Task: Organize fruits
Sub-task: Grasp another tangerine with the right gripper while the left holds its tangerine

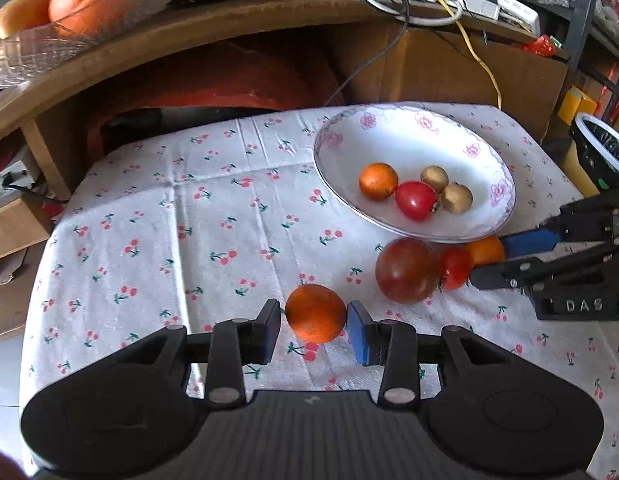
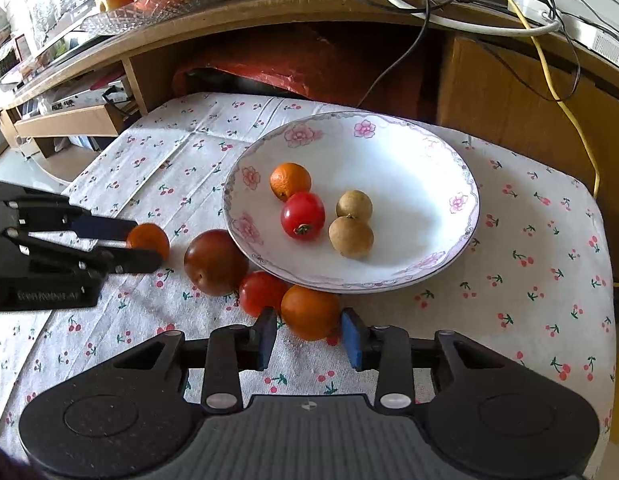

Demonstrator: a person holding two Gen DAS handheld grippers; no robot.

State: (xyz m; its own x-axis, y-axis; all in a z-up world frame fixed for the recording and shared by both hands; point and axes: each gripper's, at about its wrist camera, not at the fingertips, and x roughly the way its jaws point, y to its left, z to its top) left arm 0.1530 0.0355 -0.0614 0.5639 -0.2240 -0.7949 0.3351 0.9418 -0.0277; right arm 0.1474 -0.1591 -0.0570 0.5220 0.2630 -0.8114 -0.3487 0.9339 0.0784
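On the cherry-print cloth (image 1: 157, 216), each gripper straddles a small orange. The left gripper (image 1: 314, 326) seems closed on its orange (image 1: 315, 312); the right gripper (image 2: 309, 334) brackets another orange (image 2: 309, 312) beside the plate (image 2: 389, 152), contact unclear.

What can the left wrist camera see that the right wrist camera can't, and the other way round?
Only the left view shows the black-lined bin at the table's far right, and the left gripper from behind, its pads flanking an orange.

Only the right view shows the wooden drawer at the left, and the right gripper from behind, flanking another orange.

Both show the plate holding four fruits, the dark tomato and red tomato beside it, the cherry cloth and the glass bowl of oranges.
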